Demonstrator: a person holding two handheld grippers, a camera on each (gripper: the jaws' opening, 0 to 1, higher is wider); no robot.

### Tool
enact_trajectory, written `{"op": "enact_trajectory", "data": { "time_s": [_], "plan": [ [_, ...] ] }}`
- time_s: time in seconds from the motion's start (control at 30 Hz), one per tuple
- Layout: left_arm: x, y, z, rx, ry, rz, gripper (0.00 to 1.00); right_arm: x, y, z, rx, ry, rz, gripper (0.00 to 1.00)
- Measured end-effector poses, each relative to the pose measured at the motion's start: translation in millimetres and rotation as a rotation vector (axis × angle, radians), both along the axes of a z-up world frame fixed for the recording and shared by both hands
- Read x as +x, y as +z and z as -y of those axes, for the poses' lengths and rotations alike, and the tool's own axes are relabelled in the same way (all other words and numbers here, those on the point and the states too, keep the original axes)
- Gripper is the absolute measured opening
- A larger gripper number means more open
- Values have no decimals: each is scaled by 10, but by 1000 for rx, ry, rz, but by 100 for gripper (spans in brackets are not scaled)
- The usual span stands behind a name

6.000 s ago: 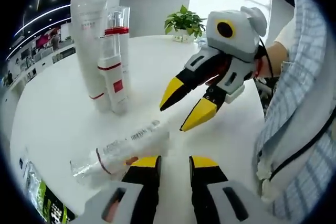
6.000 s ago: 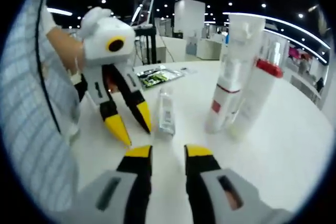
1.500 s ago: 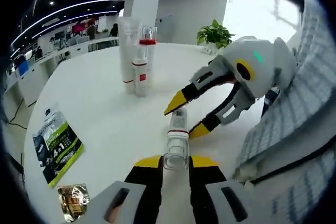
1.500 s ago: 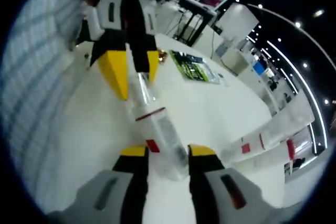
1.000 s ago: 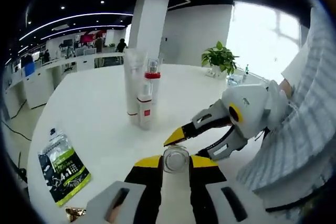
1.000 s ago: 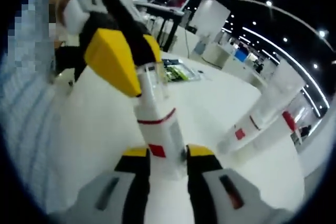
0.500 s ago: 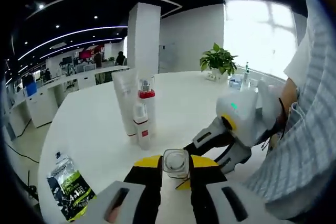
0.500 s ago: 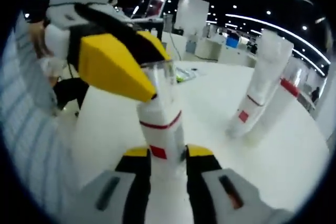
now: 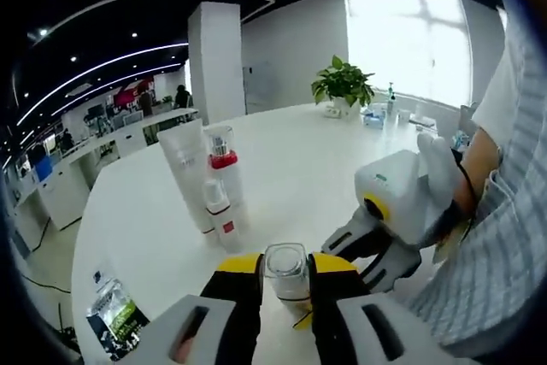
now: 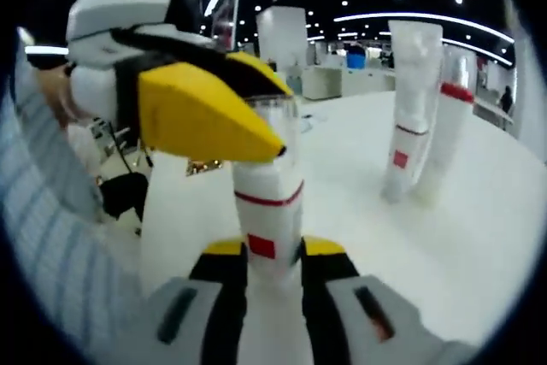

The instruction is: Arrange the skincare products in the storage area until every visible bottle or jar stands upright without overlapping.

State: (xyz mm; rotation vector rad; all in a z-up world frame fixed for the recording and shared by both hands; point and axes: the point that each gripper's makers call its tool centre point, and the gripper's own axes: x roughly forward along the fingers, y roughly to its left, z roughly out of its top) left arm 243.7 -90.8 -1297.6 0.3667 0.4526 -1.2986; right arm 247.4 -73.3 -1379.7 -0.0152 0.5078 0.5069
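Two grippers hold one bottle (image 10: 270, 203) between them: the right gripper (image 10: 272, 254) is clenched on its lower body, at the red square label, and the left gripper (image 9: 285, 264) is clenched on its clear cap, seen end-on in the left gripper view. The bottle looks upright, near the table's (image 9: 291, 160) edge closest to the person; whether its base touches the tabletop cannot be told.

Judging from this, the main risk is letting go unevenly. If one pair of jaws opens while the other still pulls or twists, the tall, narrow bottle could tip and roll toward that near edge. Squeezing only the clear cap might also pull it off. Setting it down too close to the others could knock them over.

Further in, well apart from the held bottle, stand a white tube (image 9: 186, 173), a bottle with a red collar (image 9: 224, 164) and a small white bottle (image 9: 220, 220), touching or nearly so. A green packet (image 9: 115, 322) lies by the table's left edge, and a potted plant (image 9: 342, 87) sits at the far edge.

No writing is legible; only red bands and red squares show.
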Motion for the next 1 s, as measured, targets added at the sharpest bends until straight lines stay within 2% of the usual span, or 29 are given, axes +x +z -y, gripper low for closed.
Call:
{"op": "enact_trajectory", "data": {
  "time_s": [0.13,0.4,0.47,0.73,0.83,0.93,1.0],
  "plan": [
    [21,-9,0,-13,-5,0,20,14,8,8,30,-35,13,22],
    [54,-75,-36,-35,27,-32,22,23,5,-33,32,-22,7,22],
    [45,-122,-48,-50,38,-59,22,22,9,-40,30,-20,9,22],
    [90,-118,-118,-52,20,-88,22,62,8,-93,18,-17,12,22],
    [119,16,-225,-107,20,-63,23,80,9,-83,28,-45,2,22],
    [161,142,-362,-177,29,-86,25,95,9,-59,46,-86,-6,22],
    [229,153,-452,-202,53,-85,25,113,10,-48,37,-104,1,22]
  ]
}}
